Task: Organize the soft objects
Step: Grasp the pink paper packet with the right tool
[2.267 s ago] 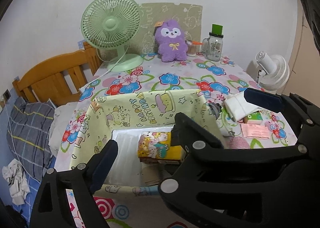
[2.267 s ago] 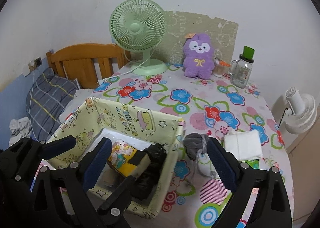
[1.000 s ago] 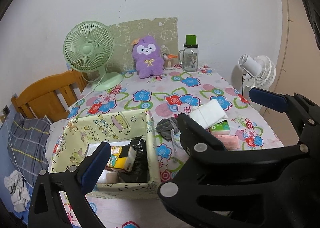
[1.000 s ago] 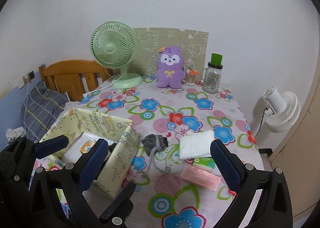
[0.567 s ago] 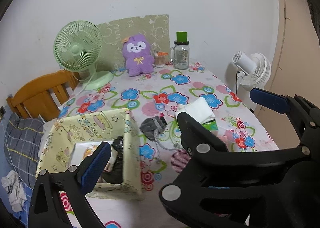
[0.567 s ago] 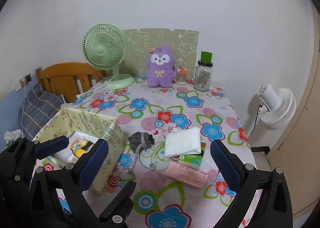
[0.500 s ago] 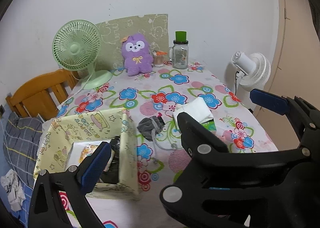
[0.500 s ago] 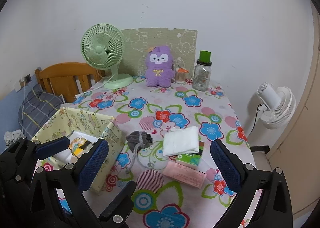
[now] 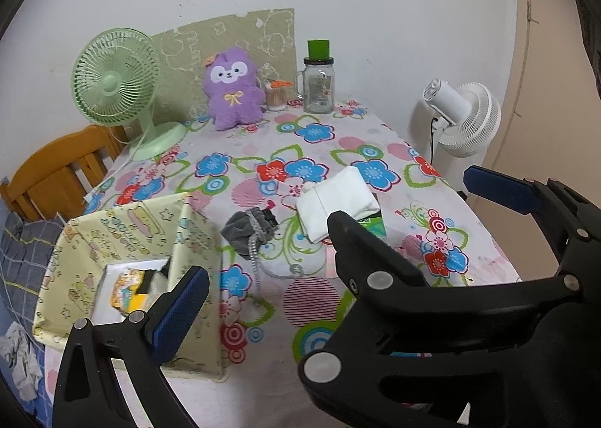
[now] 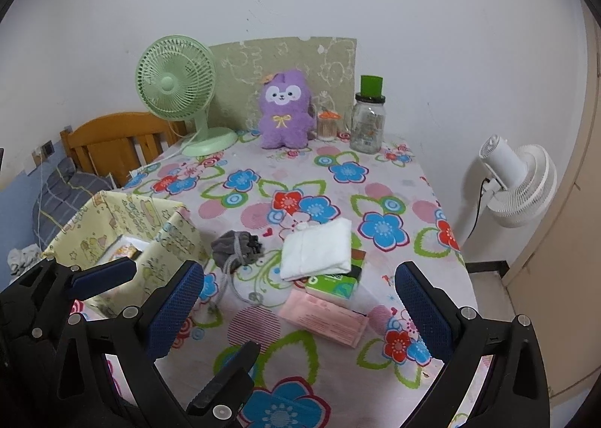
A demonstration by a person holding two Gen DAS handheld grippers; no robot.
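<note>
Both views have drawn back from the yellow fabric box, now at lower left; each hand-held gripper, left and right, is spread and empty. Grey pouch lies on the bench ahead, nearer the right one, cord trailing toward it

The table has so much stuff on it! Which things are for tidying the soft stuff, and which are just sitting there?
For the job: yellow storage box, grey pouch, white folded cloth, pink packet, green tissue pack.

Just lying about: green fan, purple plush, glass jar, white fan.
</note>
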